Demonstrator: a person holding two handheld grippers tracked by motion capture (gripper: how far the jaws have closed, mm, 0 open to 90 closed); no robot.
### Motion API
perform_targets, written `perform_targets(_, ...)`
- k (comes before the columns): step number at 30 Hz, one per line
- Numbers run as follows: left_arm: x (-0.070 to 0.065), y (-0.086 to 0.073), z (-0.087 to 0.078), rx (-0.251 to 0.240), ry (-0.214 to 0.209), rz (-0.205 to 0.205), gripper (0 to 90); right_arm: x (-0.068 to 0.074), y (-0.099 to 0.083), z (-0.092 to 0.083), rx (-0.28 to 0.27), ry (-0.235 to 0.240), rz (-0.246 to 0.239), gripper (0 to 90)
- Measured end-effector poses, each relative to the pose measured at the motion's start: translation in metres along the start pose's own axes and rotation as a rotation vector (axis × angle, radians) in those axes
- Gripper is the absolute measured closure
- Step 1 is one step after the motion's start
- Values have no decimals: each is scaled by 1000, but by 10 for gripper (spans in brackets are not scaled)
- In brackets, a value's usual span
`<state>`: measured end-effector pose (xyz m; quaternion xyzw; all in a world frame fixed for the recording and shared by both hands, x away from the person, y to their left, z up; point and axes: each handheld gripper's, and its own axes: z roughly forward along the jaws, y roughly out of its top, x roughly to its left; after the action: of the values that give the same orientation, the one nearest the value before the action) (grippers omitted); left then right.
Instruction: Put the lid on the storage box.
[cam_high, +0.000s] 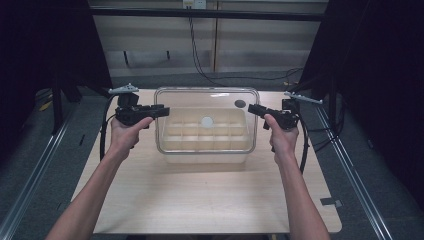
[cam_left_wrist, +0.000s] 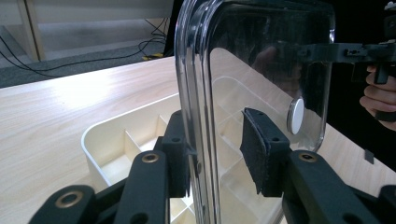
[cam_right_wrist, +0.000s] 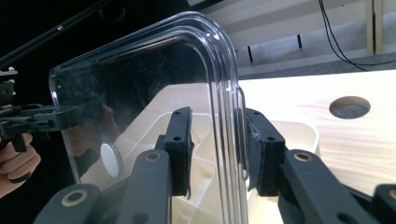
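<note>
A person stands at a pale wood-grain table (cam_high: 210, 200), a two-jaw gripper in each hand, holding a clear plastic lid (cam_high: 206, 95) level just above an open cream storage box (cam_high: 205, 150) near the table's middle. The left gripper (cam_high: 161, 111) is clamped on the lid's left edge and the right gripper (cam_high: 252, 108) on its right edge, both sets of jaws closed on the raised rim.

The lid is a glossy, see-through rounded rectangle with a stepped lip along its border and a small white round knob (cam_high: 207, 121) at its centre. It looks light and fairly stiff, though thin enough that it would probably bow if squeezed or twisted unevenly. Its smooth surface is likely slippery (the black foam-like pads (cam_left_wrist: 252, 149) on the jaws should help here). The rim at the middle of each short side seems the safest place to hold, since it is thickest there.

The box below is matte, hard plastic, split by thin upright walls into small rectangular compartments, which appear empty. A round hole (cam_right_wrist: 349, 107) is cut through the tabletop behind the box.
</note>
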<state>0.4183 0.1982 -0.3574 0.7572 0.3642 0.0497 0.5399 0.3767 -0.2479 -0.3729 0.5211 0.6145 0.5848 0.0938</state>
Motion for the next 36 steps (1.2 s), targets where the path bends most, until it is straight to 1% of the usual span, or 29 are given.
perform_targets(4,1,-1,3,2,3,-9,634,-1,-1,1,4,-9,0,656)
perform_targets(7,4,-2,7,9,12,-23,627,-4,-2,4,4,-18,2,655)
perform_targets(16,10,-3,10,10,22,-34,618,-5,-1,11,14,-31,4,655)
perform_targets(17,12,-4,11,7,20,-43,615,-6,0,13,20,-36,4,654)
perform_targets(19,13,-4,12,10,17,-43,615,-7,0,15,23,-38,5,654)
perform_targets(21,16,-4,13,12,16,-50,615,-7,0,16,24,-38,5,653)
perform_targets(22,17,-4,13,9,15,-60,614,-7,0,18,29,-43,7,652)
perform_targets(25,21,-5,15,11,14,-65,611,-8,1,21,33,-49,3,650)
perform_targets(28,25,-5,20,15,15,-80,601,-12,0,25,40,-53,12,649)
perform_targets(31,28,-6,23,13,15,-93,594,-14,1,28,52,-59,11,643)
perform_targets(32,31,-7,25,15,10,-94,592,-16,1,31,55,-60,11,642)
perform_targets(36,33,-8,29,16,20,-98,573,-20,-1,35,58,-61,18,638)
